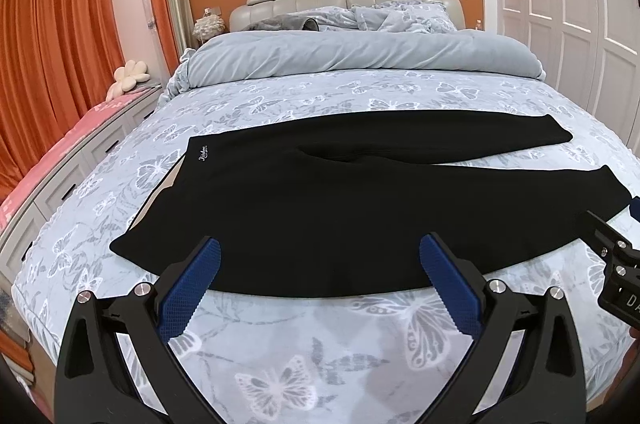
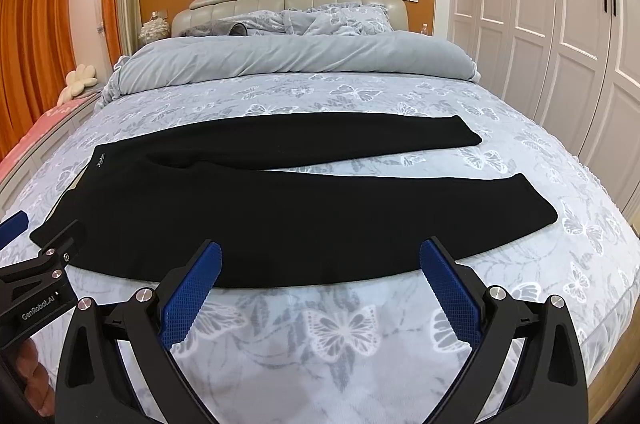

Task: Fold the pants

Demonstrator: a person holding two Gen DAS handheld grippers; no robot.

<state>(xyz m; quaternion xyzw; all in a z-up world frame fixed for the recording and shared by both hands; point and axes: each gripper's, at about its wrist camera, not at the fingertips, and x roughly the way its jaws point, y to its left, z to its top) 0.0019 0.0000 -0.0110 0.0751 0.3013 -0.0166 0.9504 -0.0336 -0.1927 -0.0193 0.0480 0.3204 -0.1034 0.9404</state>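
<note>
Black pants (image 1: 320,200) lie flat across the bed, waistband at the left with a small white logo, both legs stretching right and splayed slightly apart. My left gripper (image 1: 320,252) hovers open over the near edge of the pants, blue pads wide apart, nothing between them. In the right wrist view the same pants (image 2: 280,208) spread across the bed, and my right gripper (image 2: 320,252) is open above the near leg's lower edge. The other gripper's black body shows at each view's side edge.
The bed (image 1: 320,344) has a grey butterfly-print cover, with a rolled grey duvet (image 1: 360,56) and pillows toward the headboard. White wardrobes (image 2: 560,24) stand at the right. Orange curtains and a pink-topped drawer unit (image 1: 60,152) run along the left.
</note>
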